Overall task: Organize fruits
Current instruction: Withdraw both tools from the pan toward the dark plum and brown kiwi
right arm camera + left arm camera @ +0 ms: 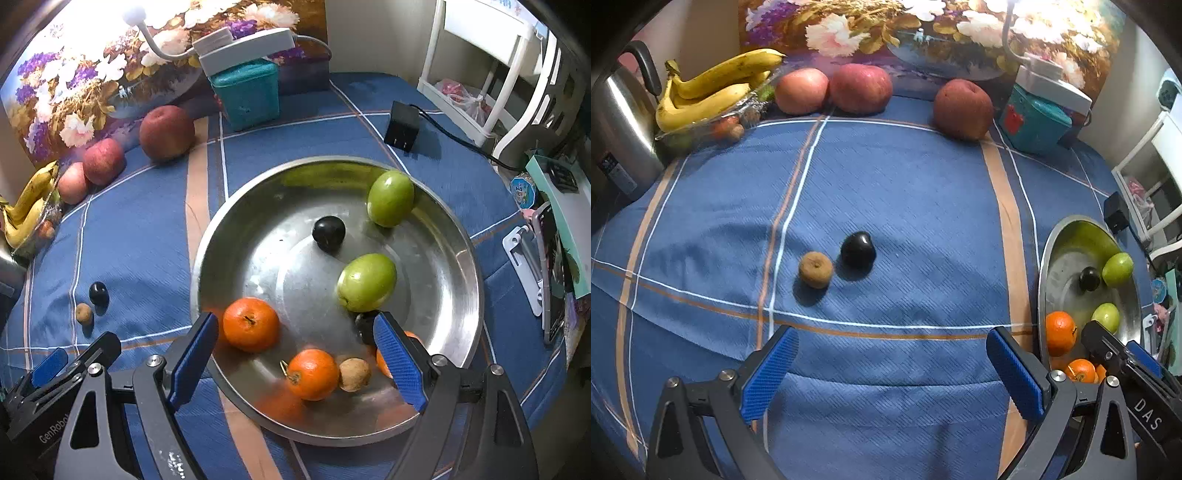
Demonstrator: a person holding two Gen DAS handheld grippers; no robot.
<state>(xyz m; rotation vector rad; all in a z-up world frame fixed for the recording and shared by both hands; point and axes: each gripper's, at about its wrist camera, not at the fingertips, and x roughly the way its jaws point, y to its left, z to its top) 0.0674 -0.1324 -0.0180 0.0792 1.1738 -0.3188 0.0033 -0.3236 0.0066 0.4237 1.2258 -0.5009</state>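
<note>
Lying upright, stem end up, kiwi [816,269] touches dark plum [858,249].

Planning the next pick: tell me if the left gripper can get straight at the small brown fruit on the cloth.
Probably yes. The left gripper is open, and only bare tablecloth lies between it and the brown fruit. The dark plum sits close beside it and might get nudged.

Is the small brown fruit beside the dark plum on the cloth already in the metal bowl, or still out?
Out. The brown fruit lies on the blue cloth beside the dark plum, well apart from the metal bowl.
</note>
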